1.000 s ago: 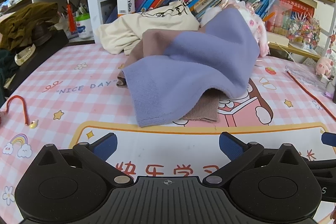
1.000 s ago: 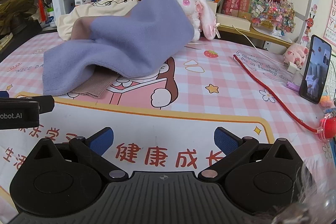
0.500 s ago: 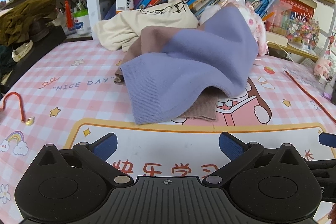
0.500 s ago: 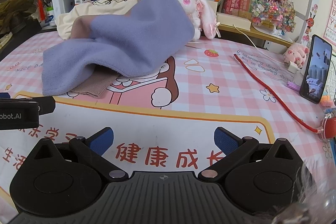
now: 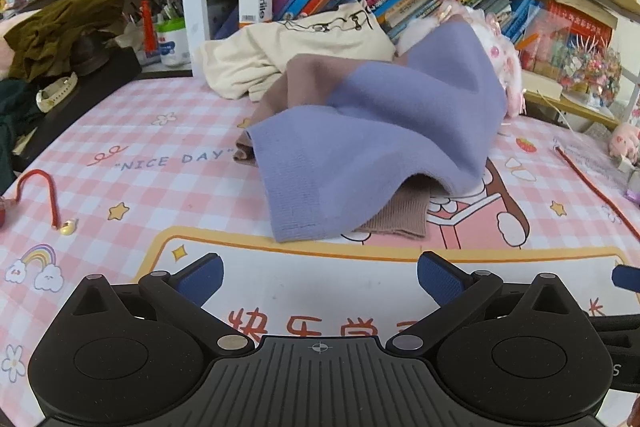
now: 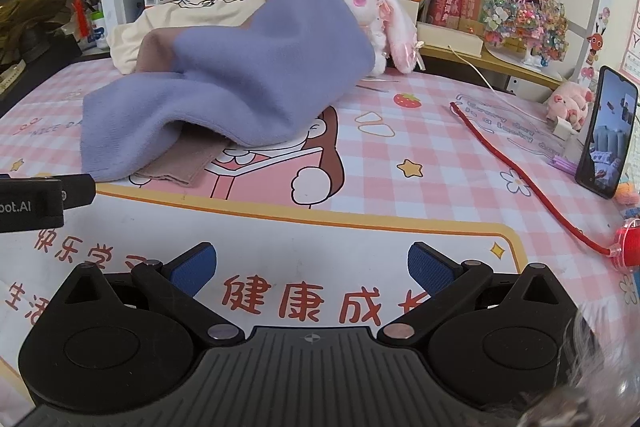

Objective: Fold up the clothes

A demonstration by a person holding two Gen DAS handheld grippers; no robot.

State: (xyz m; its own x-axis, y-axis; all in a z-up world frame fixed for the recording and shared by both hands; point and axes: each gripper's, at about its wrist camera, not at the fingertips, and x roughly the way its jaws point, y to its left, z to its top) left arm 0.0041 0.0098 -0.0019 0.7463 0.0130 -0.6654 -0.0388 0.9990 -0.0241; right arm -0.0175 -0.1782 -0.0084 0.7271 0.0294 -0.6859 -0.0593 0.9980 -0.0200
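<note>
Currently nothing is being gripped by the left gripper [image 5: 318,273] or right gripper [image 6: 312,263], both being held wide, while the soft, limp purple sweater [image 5: 360,147], bunched at frame centre, is probably best being pinched at its ribbed hem [image 5: 296,223].

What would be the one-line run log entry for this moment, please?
stage: before first grasp | left gripper: open, empty | right gripper: open, empty | purple-brown sweater: crumpled on mat, untouched | cream garment: behind it
</note>
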